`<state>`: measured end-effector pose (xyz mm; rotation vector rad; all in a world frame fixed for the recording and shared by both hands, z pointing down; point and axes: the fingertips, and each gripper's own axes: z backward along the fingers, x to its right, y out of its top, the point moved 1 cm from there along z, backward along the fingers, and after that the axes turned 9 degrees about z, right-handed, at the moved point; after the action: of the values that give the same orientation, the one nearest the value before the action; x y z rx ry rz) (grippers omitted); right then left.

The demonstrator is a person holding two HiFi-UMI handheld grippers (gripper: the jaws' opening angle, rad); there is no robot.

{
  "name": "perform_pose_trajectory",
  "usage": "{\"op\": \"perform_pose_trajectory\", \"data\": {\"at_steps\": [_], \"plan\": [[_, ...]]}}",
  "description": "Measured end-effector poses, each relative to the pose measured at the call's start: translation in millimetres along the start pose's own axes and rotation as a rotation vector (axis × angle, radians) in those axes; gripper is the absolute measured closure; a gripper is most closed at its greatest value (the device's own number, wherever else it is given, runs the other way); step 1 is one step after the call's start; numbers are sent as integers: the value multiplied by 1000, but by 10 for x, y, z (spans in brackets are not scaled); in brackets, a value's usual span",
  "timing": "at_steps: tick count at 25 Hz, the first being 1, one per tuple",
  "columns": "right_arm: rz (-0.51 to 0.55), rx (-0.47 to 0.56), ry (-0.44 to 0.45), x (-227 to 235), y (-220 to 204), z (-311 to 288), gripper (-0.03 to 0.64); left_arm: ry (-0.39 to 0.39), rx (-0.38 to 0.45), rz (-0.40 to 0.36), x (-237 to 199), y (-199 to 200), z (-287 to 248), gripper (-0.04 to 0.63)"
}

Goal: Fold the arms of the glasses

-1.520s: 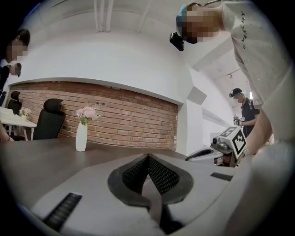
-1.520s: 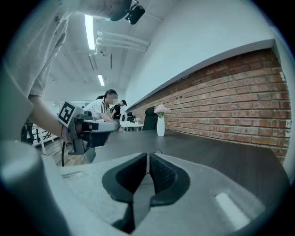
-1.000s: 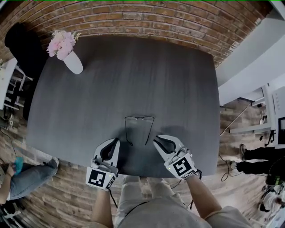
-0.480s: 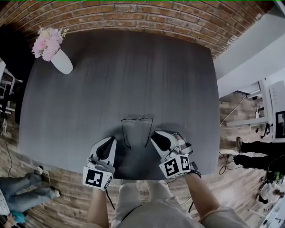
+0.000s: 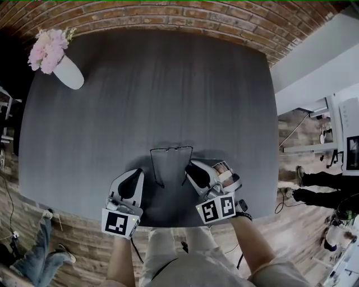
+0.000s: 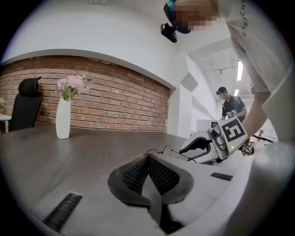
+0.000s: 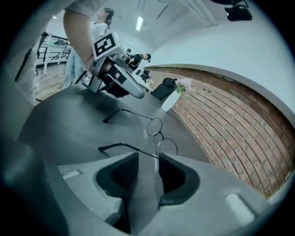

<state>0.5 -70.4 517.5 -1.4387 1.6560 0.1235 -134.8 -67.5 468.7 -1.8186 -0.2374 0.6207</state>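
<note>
Thin wire-rimmed glasses [image 5: 171, 149] lie on the dark table [image 5: 168, 84] near its front edge, both arms unfolded and pointing toward me. My left gripper [image 5: 137, 172] is shut and empty, just left of the left arm. My right gripper [image 5: 189, 167] sits at the tip of the right arm, its jaws opening. In the right gripper view the glasses [image 7: 160, 136] lie just ahead of the right gripper [image 7: 148, 159], with the near arm crossing the gap at the jaw tips and no pad touching it. The left gripper view shows the glasses [image 6: 166, 150] beyond the shut left gripper [image 6: 148, 159].
A white vase of pink flowers [image 5: 67, 73] stands at the table's far left corner. A brick wall [image 5: 168, 17] runs behind the table. A black chair [image 6: 25, 106] is at the far left. A person's legs [image 5: 50, 246] show by the front left edge.
My right gripper has rolled and its jaws have spread apart beside the right arm of the glasses. Both grippers have sunk slightly toward the table. The glasses have not moved.
</note>
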Motion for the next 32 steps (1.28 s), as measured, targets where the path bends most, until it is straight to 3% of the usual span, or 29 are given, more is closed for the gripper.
{"op": "perform_pose_trajectory", "data": {"at_steps": [3, 7, 13, 17, 21, 27, 32], "plan": [[51, 4, -7, -3, 14, -32, 491, 6, -18, -7, -38, -42, -12, 597], [142, 7, -33, 0, 69, -35, 486, 8, -68, -71, -93, -120, -2, 597], [286, 0, -13, -71, 79, -81, 474, 17, -57, -43, -138, -98, 6, 597], [332, 14, -13, -75, 96, -91, 489, 10, -81, -74, -131, -133, -19, 597], [332, 21, -29, -33, 97, -87, 557, -3, -113, -160, -155, -141, -38, 597], [339, 27, -40, -18, 88, -52, 601, -51, -190, -378, -149, -144, -90, 597], [363, 37, -38, -7, 122, -54, 617, -63, -225, -446, -147, -166, -169, 597]]}}
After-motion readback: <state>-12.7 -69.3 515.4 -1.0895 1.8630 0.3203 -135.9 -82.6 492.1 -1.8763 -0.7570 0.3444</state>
